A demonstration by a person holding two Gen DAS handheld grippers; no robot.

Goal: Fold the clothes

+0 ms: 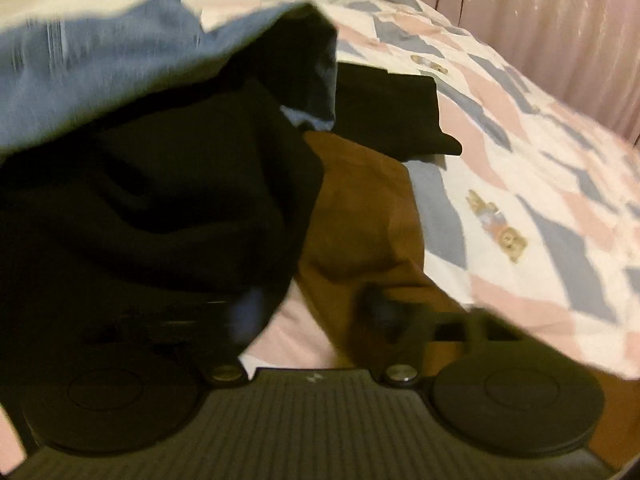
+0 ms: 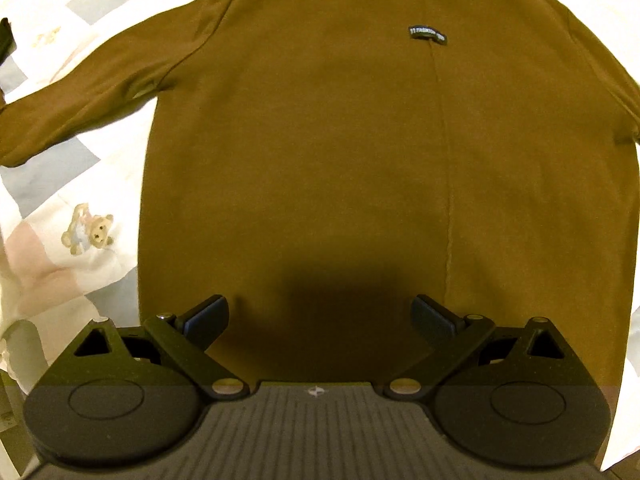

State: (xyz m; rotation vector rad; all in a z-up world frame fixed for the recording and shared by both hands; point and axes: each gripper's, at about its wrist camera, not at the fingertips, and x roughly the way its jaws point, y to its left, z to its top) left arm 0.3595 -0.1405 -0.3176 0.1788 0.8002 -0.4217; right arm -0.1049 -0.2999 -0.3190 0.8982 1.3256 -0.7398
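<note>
The brown top [image 2: 344, 152] lies flat on the bed [image 2: 52, 208] for folding. The right claw [image 2: 320, 320] hovers over its hem, spread wide, empty. The left claw [image 1: 304, 312] is blurred behind a black garment [image 1: 160, 200]; its state cannot be told.

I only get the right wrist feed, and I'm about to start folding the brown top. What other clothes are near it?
Observer: A black garment is bunched up right in front of the left gripper, beside the brown top.
Operator: Is the left gripper holding it?
Observer: I cannot tell. The cloth hides one of its fingers and the view is blurred.
Operator: Anything else?
Observer: Blue denim sits behind the black garment, and a flat black piece rests on the quilt beyond the top.
</note>
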